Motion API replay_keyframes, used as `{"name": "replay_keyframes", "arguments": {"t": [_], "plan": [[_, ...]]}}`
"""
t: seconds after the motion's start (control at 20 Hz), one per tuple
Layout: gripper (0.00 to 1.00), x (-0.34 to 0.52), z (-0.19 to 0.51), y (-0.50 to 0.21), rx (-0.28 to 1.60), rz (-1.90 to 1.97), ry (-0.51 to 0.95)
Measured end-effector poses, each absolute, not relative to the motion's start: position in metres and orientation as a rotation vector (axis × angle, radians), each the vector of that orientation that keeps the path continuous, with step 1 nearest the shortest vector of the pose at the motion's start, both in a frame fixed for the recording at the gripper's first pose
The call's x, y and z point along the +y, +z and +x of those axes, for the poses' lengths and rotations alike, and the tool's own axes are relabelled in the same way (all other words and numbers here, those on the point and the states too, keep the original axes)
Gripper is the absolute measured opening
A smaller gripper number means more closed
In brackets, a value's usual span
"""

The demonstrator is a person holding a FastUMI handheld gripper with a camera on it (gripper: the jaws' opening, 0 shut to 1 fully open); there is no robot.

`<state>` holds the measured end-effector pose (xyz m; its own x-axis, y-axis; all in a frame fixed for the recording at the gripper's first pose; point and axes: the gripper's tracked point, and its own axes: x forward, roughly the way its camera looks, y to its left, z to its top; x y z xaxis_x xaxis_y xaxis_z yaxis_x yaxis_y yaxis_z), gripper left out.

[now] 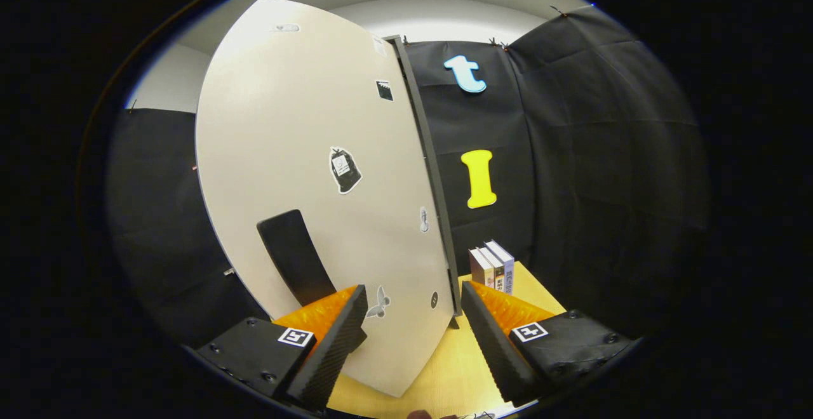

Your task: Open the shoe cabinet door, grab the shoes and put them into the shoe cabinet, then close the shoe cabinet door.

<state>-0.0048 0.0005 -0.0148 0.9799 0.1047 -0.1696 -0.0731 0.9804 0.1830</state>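
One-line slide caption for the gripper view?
Open gripper facing the white stickered cabinet door, black handle near one finger, three upright books beyond.

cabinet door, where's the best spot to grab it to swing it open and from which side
Probably the dark handle low on the white door. It is a long raised strip, so open tongs can close across its narrow width, coming straight at the door face. The handle lies ahead and left of the fingers, so shift left first.

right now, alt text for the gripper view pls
The gripper is open, its fingers either side of the lower edge of a white shoe cabinet door with stickers and a black handle. Three upright books stand beyond on the yellow table.
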Motion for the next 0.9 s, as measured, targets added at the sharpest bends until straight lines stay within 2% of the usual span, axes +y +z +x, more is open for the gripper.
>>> {"name": "replay_keyframes", "arguments": {"t": [0.4,0.65,0.9], "plan": [[0.98,0.072,0.021,-0.022,0.215,0.187,0.245],[0.98,0.068,0.038,-0.004,0.162,0.170,0.201],[0.98,0.037,0.050,0.004,0.112,0.134,0.081]]}}
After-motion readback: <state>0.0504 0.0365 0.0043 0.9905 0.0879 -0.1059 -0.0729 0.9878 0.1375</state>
